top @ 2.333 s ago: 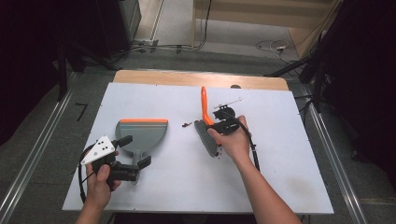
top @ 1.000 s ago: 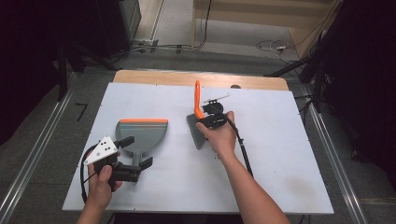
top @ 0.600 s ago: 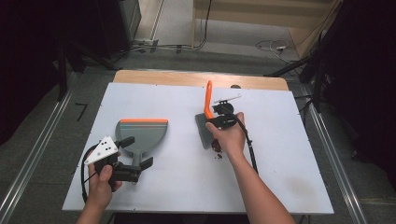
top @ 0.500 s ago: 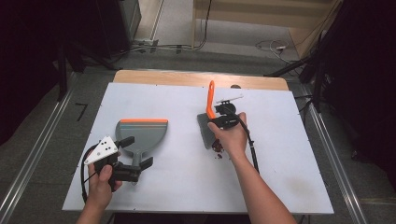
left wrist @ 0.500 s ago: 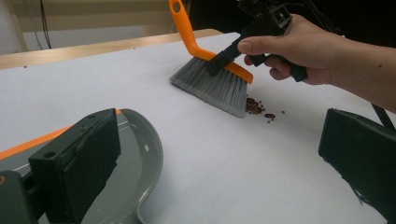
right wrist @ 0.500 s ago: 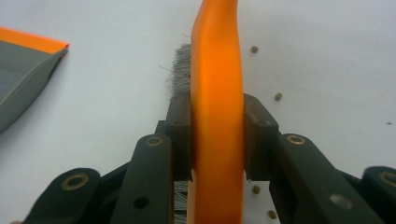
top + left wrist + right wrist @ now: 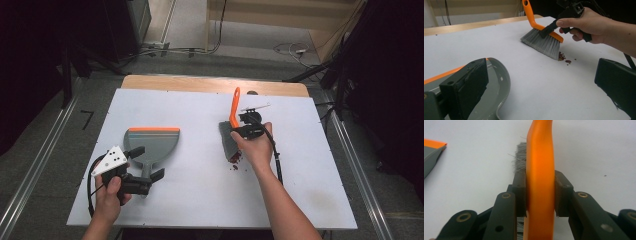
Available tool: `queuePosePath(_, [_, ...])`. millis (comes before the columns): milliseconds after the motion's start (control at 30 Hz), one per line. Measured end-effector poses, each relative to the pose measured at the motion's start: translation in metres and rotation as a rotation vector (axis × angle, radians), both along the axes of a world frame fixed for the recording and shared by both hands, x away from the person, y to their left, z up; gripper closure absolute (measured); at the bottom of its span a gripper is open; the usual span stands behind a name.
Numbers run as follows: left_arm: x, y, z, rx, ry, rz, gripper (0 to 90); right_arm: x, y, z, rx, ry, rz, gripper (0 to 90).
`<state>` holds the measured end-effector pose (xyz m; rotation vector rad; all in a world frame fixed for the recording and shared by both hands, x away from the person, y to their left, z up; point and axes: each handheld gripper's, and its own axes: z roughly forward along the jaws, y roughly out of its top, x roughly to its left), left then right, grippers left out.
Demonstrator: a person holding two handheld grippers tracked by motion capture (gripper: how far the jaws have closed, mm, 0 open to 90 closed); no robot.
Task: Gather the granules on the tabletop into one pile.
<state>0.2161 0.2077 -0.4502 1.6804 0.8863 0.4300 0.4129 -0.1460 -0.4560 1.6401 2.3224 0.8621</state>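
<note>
Orange plastic makes the handle of the little brush (image 7: 233,112), and it looks hard and smooth, so it could slip if it is held loosely; the best place to grab it is low on the handle, right above the grey bristles (image 7: 541,43). That is where the right gripper (image 7: 540,195) has it, with one black jaw pressed flat on each side of the orange part. The bristles are soft and bendy, so I think they will squash and spread if they are pushed down too hard. The brush looks light (a small hand tool, nothing heavy). It stands a bit right of the middle of the white table (image 7: 200,200), handle tipped up toward twelve o'clock, bristles down on the table. Just at their six o'clock end lie some tiny dark red crumbs (image 7: 564,58), which look loose and easy to scatter. The right hand (image 7: 257,147) reaches forward from the bottom, forearm straight, wrist bent down over the brush. At about nine o'clock from the brush, well apart, lies the grey dustpan (image 7: 151,145) with its orange lip pointing to twelve. The left gripper (image 7: 145,165) sits at the pan's handle with its jaws spread wide, one on each side, not squeezing, and the left hand (image 7: 110,192) rests low near the table's front edge.
</note>
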Motion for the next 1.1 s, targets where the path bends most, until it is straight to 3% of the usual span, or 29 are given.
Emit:
queuePosePath(200, [0.000,0.000,0.000,-0.001,0.001,-0.001,0.0,0.000,-0.007,-0.001,0.015,0.001,-0.011,66.8])
queuePosePath(467, [0.001,-0.001,-0.001,-0.001,0.002,-0.003,0.0,-0.002,-0.013,0.009,0.177,0.001,0.005,68.1])
queuePosePath(567, [0.002,-0.001,-0.001,-0.001,0.005,-0.002,0.0,-0.003,-0.016,0.020,0.213,-0.007,0.027,68.2])
queuePosePath(633, [0.002,-0.001,-0.001,-0.002,0.005,-0.003,0.0,-0.003,-0.017,0.027,0.204,-0.031,0.042,68.3])
queuePosePath(733, [0.001,-0.002,-0.001,-0.005,0.004,-0.005,0.0,0.000,-0.020,0.039,0.160,-0.091,0.084,68.3])
queuePosePath(800, [0.001,-0.002,-0.001,-0.006,0.004,-0.004,0.0,0.005,-0.022,0.044,0.106,-0.135,0.141,68.4])
queuePosePath(1000, [0.002,-0.002,-0.001,-0.002,0.007,-0.003,0.0,0.029,-0.019,0.048,-0.095,-0.235,0.303,68.4])
queuePosePath(1067, [0.003,-0.002,-0.002,-0.001,0.009,-0.002,0.0,0.034,-0.014,0.043,-0.206,-0.376,0.415,68.4])
queuePosePath(1100, [0.003,-0.002,-0.002,0.000,0.011,0.000,0.0,0.035,-0.010,0.042,-0.241,-0.371,0.435,68.4])
